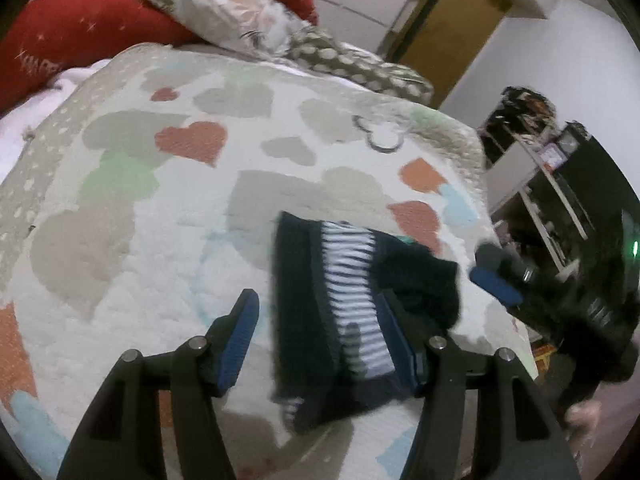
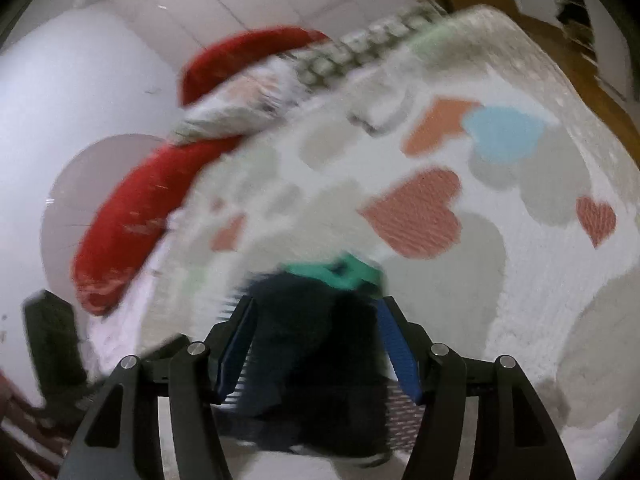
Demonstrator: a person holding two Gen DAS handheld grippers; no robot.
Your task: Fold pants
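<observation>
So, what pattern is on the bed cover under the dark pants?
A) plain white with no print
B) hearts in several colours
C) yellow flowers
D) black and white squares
B: the bed cover shows hearts in red, grey, green and light blue around the pants, and the right wrist view shows the same red and blue hearts.

Each hand-held gripper, left (image 1: 318,330) and right (image 2: 316,344), has two black angular plastic arms, each arm studded with two round silver screws. The fingers (image 1: 236,340) carry ribbed blue pads on their inner faces; outer faces are matte black.
</observation>
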